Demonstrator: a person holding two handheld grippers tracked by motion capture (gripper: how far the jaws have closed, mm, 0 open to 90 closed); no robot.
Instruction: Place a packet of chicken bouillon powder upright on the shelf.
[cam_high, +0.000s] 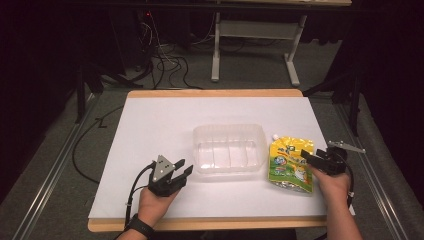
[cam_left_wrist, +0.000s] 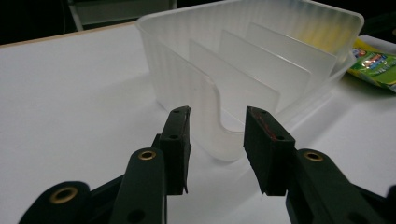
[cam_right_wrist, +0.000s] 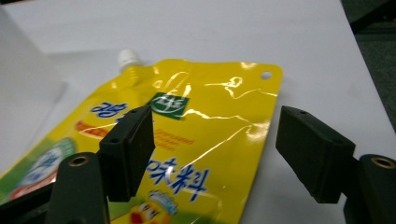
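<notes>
A dark room: grey carpeted floor (cam_high: 250, 75), tangled cables (cam_high: 167, 62) far left, a white-framed desk (cam_high: 255, 30) at the far side.

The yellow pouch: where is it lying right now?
In the high view the pouch lies flat on the white table, right of the clear bin, with the open right gripper at its right edge.

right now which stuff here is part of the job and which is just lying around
In the job:
- clear plastic bin with dividers, left gripper open at its corner
- yellow spout pouch, right gripper open over it

Lying about:
- cables on the floor
- white desk frame behind
</notes>
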